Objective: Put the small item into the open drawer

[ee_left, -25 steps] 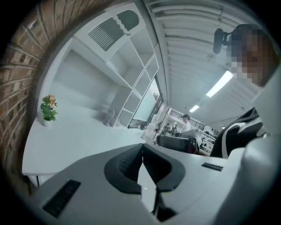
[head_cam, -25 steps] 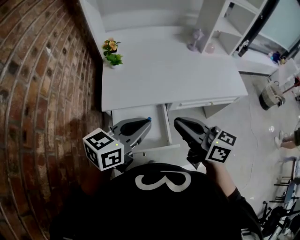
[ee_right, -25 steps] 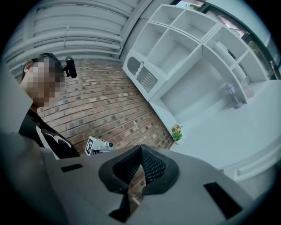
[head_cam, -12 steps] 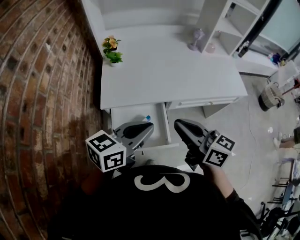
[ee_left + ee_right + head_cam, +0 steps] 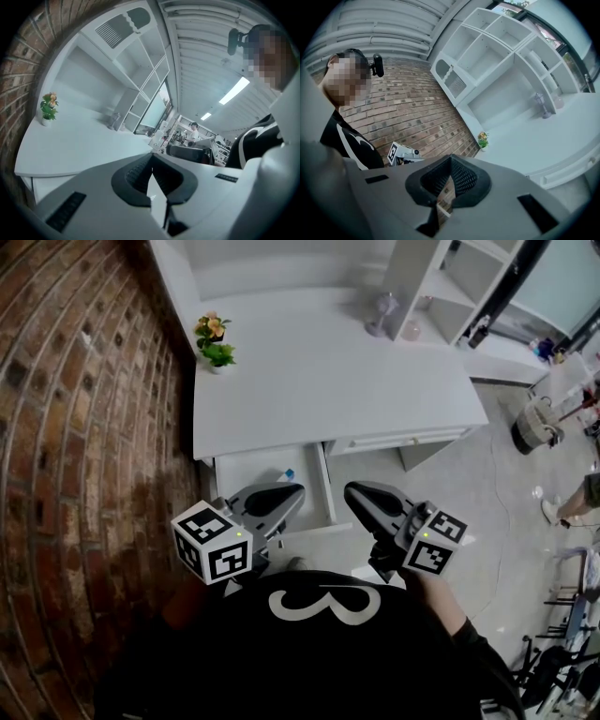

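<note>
The open drawer (image 5: 248, 474) juts out from under the left half of the white desk (image 5: 319, 381). A small blue and white item (image 5: 288, 474) lies inside it by the right wall, close to the desk edge. My left gripper (image 5: 298, 490) is shut and empty, with its tip over the drawer's front right part, just short of the item. In the left gripper view the left gripper (image 5: 152, 158) points level over the desk top. My right gripper (image 5: 349, 490) is shut with nothing in it, right of the drawer, and in its own view the right gripper (image 5: 450, 158) faces the brick wall.
A small potted plant (image 5: 214, 343) stands at the desk's back left by the brick wall (image 5: 84, 427). A lilac stand (image 5: 378, 315) sits at the back right beside white shelves (image 5: 450, 287). A shut drawer (image 5: 394, 442) is right of the open one.
The head view has shifted slightly. Both grippers stay shut and hold their places in front of the drawer.
</note>
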`<state>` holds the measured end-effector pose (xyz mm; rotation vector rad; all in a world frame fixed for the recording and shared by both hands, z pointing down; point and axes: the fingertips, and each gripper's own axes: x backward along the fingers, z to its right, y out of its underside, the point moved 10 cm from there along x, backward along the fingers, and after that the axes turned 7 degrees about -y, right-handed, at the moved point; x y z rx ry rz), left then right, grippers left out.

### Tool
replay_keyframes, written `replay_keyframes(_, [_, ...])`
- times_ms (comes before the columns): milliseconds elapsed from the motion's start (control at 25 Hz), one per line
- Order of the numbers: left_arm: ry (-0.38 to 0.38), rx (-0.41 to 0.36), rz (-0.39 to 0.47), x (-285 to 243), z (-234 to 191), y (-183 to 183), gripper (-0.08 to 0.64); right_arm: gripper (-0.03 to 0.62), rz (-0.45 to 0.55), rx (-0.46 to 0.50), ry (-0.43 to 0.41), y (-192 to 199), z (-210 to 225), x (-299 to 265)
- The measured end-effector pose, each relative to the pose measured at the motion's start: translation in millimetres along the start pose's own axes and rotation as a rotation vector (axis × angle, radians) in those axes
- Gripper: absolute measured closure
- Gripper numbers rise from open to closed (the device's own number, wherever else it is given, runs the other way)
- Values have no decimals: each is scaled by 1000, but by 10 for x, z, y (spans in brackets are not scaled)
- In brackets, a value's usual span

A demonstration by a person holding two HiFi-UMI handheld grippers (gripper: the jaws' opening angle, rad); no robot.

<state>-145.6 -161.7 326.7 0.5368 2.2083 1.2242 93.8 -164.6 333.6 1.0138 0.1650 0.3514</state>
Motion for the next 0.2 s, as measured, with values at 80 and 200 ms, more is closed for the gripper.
replay_keyframes(80, [-2, 0, -2, -15, -6, -10, 555, 583, -1, -1, 4, -5, 10, 12])
replay_keyframes(200, [-4, -5, 1, -37, -24, -40, 557, 583, -3, 4, 7, -21, 32, 22])
